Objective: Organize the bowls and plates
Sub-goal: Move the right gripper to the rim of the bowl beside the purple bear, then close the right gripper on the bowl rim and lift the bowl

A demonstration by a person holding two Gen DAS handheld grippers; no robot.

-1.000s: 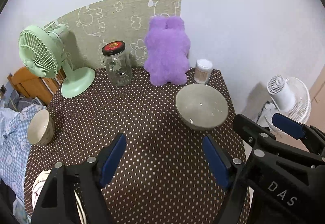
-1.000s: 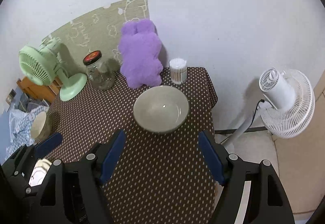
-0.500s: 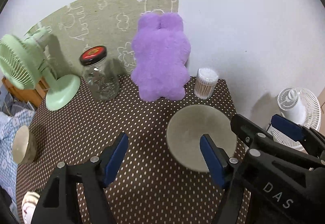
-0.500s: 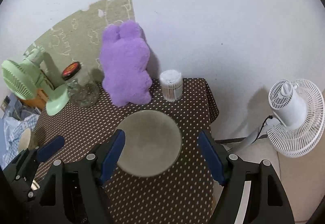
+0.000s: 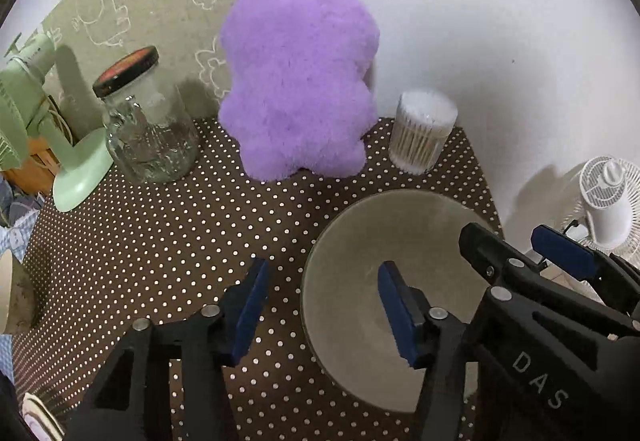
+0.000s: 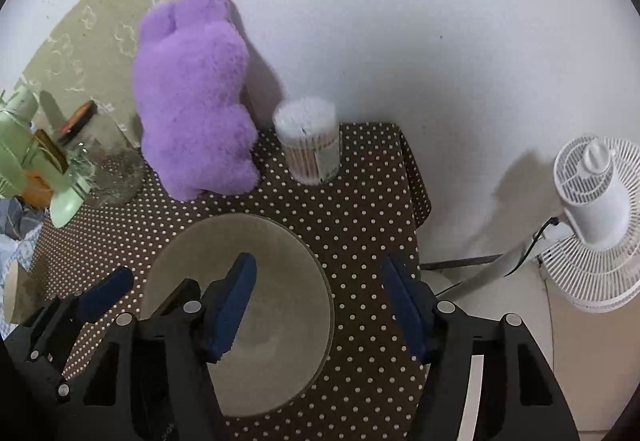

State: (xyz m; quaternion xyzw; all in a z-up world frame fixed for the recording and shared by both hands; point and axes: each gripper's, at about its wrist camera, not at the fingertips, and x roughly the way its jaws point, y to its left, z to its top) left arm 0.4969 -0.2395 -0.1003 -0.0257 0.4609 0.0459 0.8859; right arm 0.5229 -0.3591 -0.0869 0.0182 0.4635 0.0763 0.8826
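At the table's [image 5: 160, 241] right edge, your left gripper [image 5: 320, 305] and right gripper [image 6: 320, 301], jaws just narrowing but clenched on nothing, straddle the big bowl's [image 5: 360, 241] rims; nothing's stacked, the small bowl [image 5: 6, 293] waits at the left edge.

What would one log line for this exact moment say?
left gripper: closing, straddles bowl rim, no grip | right gripper: closing, straddles opposite rim, no grip | bowl: on table

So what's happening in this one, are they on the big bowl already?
Nearly. A person brings both grippers down on the grey bowl on the dotted tablecloth. The left gripper straddles its left rim, the right gripper its right rim. Both have just been closing, but neither pinches the rim yet, and the bowl sits unlifted.
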